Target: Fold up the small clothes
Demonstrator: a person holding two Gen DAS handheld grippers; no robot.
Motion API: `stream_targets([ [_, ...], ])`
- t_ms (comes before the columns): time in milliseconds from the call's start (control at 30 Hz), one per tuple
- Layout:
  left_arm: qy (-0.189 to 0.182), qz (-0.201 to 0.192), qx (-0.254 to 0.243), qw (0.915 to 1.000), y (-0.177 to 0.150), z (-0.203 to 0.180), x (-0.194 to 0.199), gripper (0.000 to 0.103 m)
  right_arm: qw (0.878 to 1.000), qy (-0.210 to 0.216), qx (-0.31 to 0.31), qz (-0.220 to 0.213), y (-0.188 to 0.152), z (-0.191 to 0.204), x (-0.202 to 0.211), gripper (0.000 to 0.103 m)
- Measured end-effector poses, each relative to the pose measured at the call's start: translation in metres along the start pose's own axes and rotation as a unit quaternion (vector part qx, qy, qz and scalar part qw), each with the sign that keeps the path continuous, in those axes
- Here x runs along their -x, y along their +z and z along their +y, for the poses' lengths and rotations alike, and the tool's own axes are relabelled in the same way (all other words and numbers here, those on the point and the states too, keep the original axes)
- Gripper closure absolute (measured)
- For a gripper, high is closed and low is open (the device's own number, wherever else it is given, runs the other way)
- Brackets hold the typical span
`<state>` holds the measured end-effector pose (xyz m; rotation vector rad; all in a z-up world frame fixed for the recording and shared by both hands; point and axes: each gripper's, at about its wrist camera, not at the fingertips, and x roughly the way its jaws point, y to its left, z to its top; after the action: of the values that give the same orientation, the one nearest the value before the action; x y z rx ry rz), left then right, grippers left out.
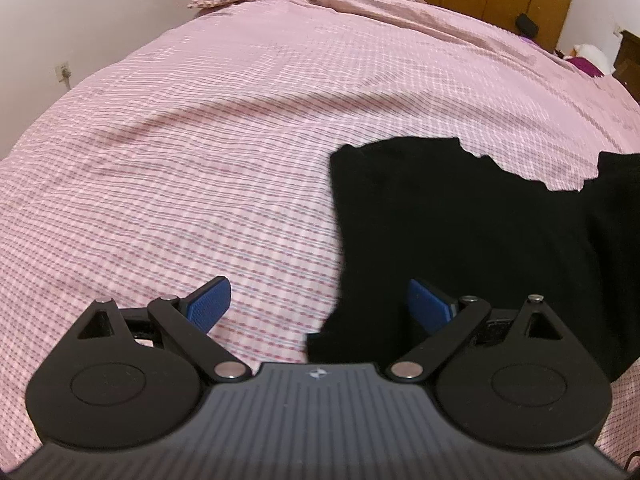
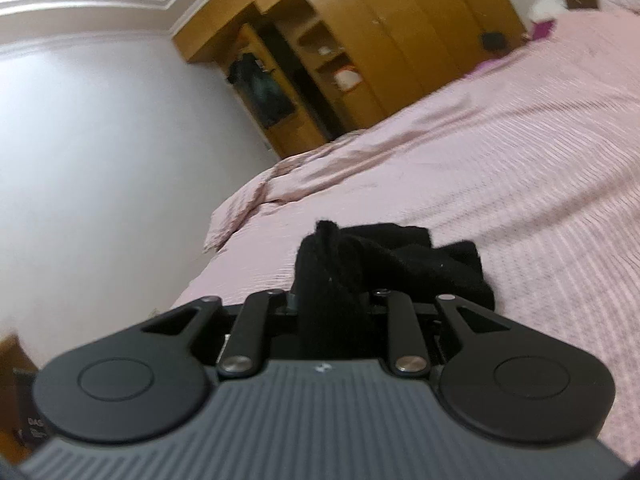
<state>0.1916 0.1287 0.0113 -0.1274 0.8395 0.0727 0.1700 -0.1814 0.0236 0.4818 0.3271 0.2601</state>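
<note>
My right fingers (image 2: 332,300) pinch a bunched edge of the black knit garment (image 1: 460,232) on the pink checked bed (image 1: 200,140); my left fingers (image 1: 320,304) gape empty, its near edge lying between them.

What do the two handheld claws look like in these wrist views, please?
The left claw has a ribbed dark grey body with a small white emblem, black round housings at either side, black link arms with silver pivot pins, and blue textured pads. The right claw shows the same body, housings and links; its pads are hidden by black cloth. No hands, sleeves or cables show.
</note>
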Motion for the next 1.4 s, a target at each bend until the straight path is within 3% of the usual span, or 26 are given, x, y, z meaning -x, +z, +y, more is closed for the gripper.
stream_targets([
  [367,0.020,-0.008,0.037,0.9991,-0.004,0.055,0.006,0.006,0.994,0.064,0.073,0.050,-0.020,0.094,-0.052,0.080],
  [733,0.026,-0.006,0.060,0.9978,-0.016,0.089,0.003,0.006,0.973,0.074,0.146,0.162,-0.123,0.148,-0.119,0.080],
  [833,0.025,-0.010,0.059,0.9979,-0.017,0.092,0.004,0.006,0.972,0.069,0.156,0.160,-0.138,0.153,-0.117,0.075],
  [1067,0.011,-0.029,0.054,0.9981,-0.006,0.084,0.011,0.006,0.968,0.098,0.166,0.159,-0.129,0.155,-0.091,0.060],
  [1233,-0.008,-0.045,0.031,0.9985,0.010,0.062,0.018,0.006,0.967,0.107,0.183,0.140,-0.124,0.154,-0.055,0.061],
  [1400,-0.035,-0.071,-0.015,0.9968,0.031,0.026,0.022,0.006,0.976,0.081,0.170,0.112,-0.105,0.139,-0.027,0.061],
])
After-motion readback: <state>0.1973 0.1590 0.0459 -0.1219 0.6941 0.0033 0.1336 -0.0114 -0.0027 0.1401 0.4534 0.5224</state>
